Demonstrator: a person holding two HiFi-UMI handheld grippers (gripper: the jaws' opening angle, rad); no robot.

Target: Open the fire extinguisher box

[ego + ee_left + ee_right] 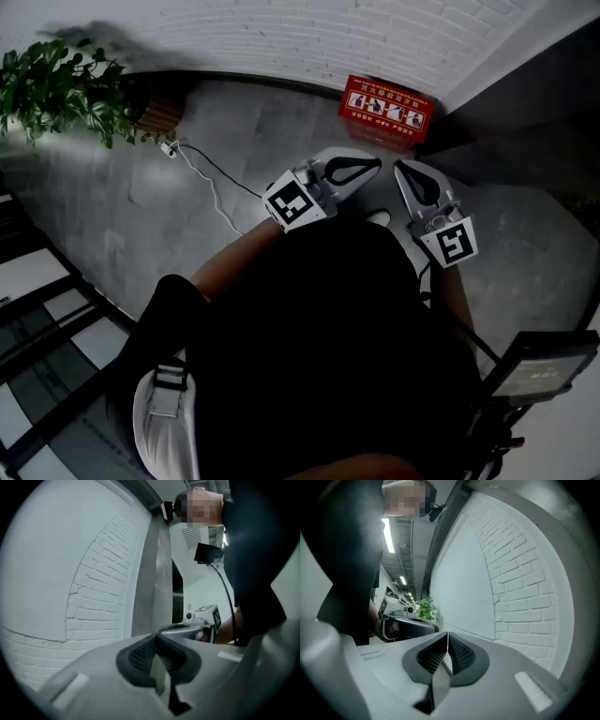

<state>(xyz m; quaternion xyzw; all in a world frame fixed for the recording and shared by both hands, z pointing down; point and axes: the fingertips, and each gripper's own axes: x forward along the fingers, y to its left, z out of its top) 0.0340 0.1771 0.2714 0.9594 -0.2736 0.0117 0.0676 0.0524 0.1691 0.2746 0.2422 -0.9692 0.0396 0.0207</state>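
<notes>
**Fire extinguisher box** [386,111]: red, low and boxy, with a strip of white pictogram panels on the face turned upward. Stands on the grey floor [169,216] against the white brick wall [281,37], upper right of centre in the head view. Shut, as far as can be told. Well apart from both grippers and not yet touched.

**Handling (judged):** rigid shell, probably painted metal or hard plastic. Smooth, so likely slippery under bare pads. Lid or door probably light on its hinge, while the body is heavy enough to stay put if loaded. Best taken at a lid edge, lip or latch along the near side. No handle or catch can be made out at this size.

**Left gripper** [352,172]: centre of the head view, fingers pressed together, nothing between them [157,639].

**Right gripper** [419,183]: just right of the left one, fingers likewise closed tip to tip on nothing [447,641].

**Other items:** potted plant [56,84], upper left. White cable [211,183] trailing across the floor, left of centre.
</notes>
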